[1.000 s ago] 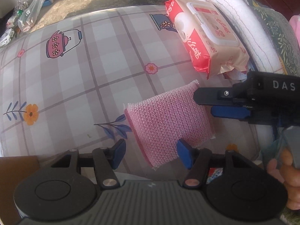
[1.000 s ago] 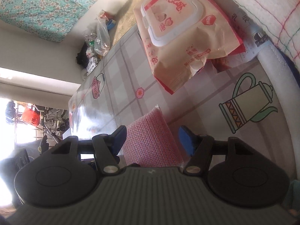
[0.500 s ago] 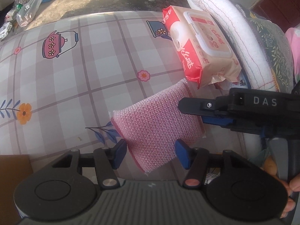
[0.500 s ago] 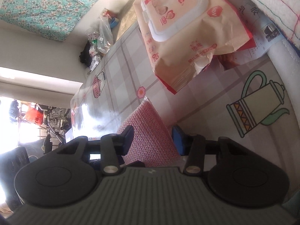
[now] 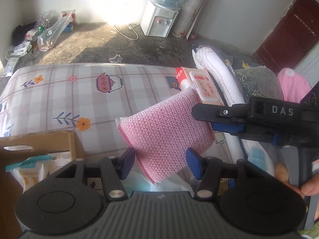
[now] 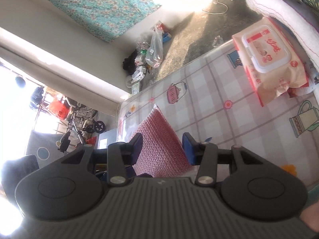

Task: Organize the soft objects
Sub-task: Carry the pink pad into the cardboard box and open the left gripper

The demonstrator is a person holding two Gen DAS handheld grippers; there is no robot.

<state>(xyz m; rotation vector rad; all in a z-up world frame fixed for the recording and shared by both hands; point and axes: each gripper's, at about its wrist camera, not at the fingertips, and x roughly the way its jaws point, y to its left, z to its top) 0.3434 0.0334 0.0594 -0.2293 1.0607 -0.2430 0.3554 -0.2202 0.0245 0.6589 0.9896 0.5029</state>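
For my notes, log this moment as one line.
left gripper: shut on sponge | right gripper: shut on sponge | sponge: off table | wipes pack: on table

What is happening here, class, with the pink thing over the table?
A person holds a pink scouring sponge off the patterned table with both tools. The right hand-held gripper, whose jaws have just been closing, clamps one edge; the left hand-held gripper pinches the near end. A wet wipes pack lies on the table, and an open cardboard box waits nearby.

The right gripper fingers clamp the pink sponge — wipes pack lies well apart.
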